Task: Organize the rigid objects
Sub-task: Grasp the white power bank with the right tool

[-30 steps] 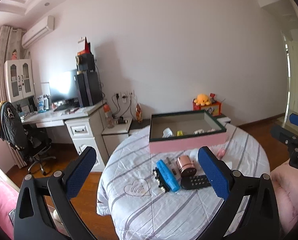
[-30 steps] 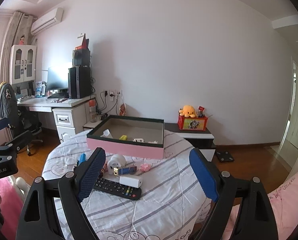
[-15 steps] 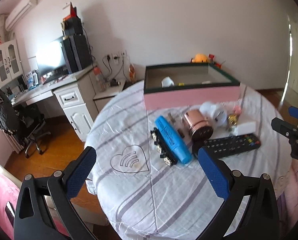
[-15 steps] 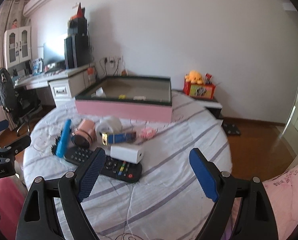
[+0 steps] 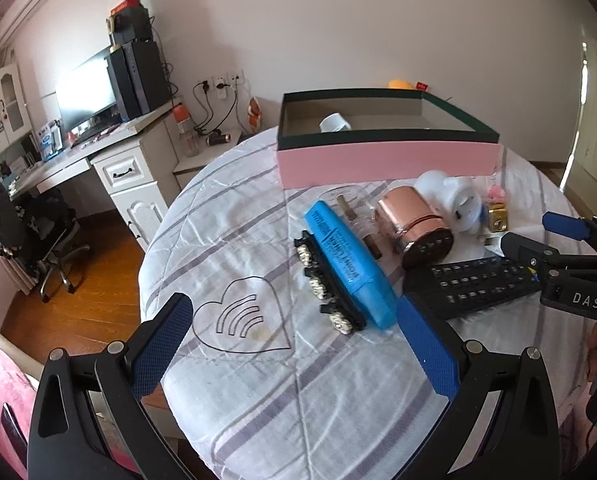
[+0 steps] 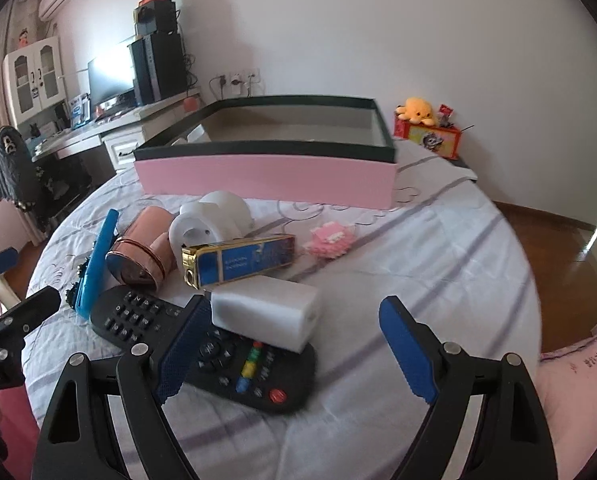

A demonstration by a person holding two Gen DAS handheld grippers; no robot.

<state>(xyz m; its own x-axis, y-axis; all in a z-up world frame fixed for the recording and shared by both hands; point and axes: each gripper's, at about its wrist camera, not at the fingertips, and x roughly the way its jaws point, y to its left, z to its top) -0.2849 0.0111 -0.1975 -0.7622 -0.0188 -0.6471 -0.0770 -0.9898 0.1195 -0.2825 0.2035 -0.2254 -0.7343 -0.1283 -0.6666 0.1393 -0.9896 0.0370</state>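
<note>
Round table under a striped cloth, carrying a cluster of rigid objects before a pink box with a dark rim, which stands at the far edge. Left gripper: jaws wide apart, holding nothing, above the cloth's heart print near the left edge. Cluster, left to right: black comb touching a blue case; copper can on its side; white plug behind it; blue-and-gold lighter; pink block, just apart. Nearer the front edge a black remote lies flat with a white adapter resting on it. Right gripper: jaws wide apart, empty; its left finger overlaps the remote beside the adapter. Inside the box a white item shows above the wall. Beyond the table: desk, chair, orange plush.
</note>
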